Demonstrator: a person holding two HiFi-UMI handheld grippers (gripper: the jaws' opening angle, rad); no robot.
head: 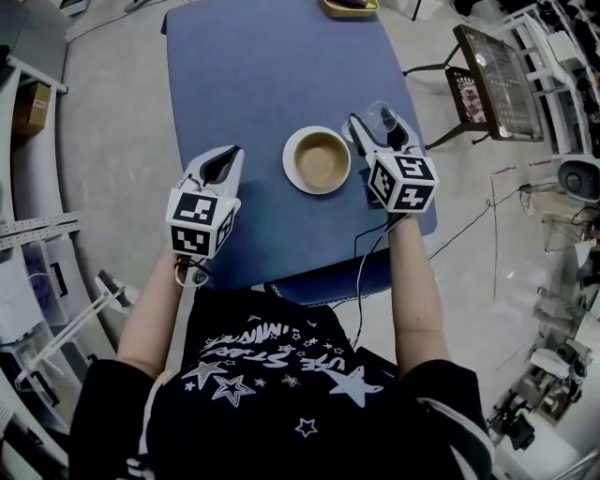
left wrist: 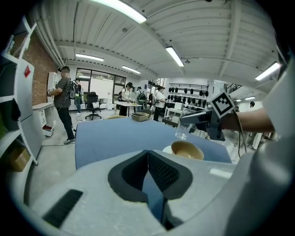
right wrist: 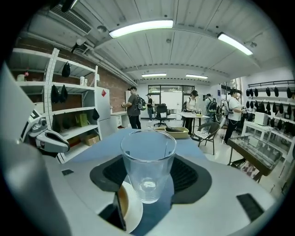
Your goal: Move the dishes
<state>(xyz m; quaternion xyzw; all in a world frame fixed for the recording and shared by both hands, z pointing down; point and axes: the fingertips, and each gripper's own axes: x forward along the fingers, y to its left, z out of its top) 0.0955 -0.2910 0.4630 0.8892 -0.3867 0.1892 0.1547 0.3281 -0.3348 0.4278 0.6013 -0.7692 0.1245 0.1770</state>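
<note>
A tan bowl (head: 319, 157) sits on a white plate (head: 292, 174) in the middle of the blue table (head: 253, 75). My right gripper (head: 373, 131) is shut on a clear empty glass (head: 382, 116), held upright just right of the bowl. In the right gripper view the glass (right wrist: 147, 166) stands between the jaws, with the plate (right wrist: 131, 209) and bowl below left. My left gripper (head: 221, 166) hovers over the table's left side, shut with nothing in it. Its pads (left wrist: 159, 173) meet; beyond them are the bowl (left wrist: 187, 150) and the glass (left wrist: 183, 131).
A yellow tray (head: 351, 7) lies at the table's far edge, also the tray (right wrist: 176, 132) in the right gripper view. A chair with a wire rack (head: 492, 80) stands right of the table. Shelves (right wrist: 69, 110) line the left wall. People (left wrist: 63, 103) stand farther back.
</note>
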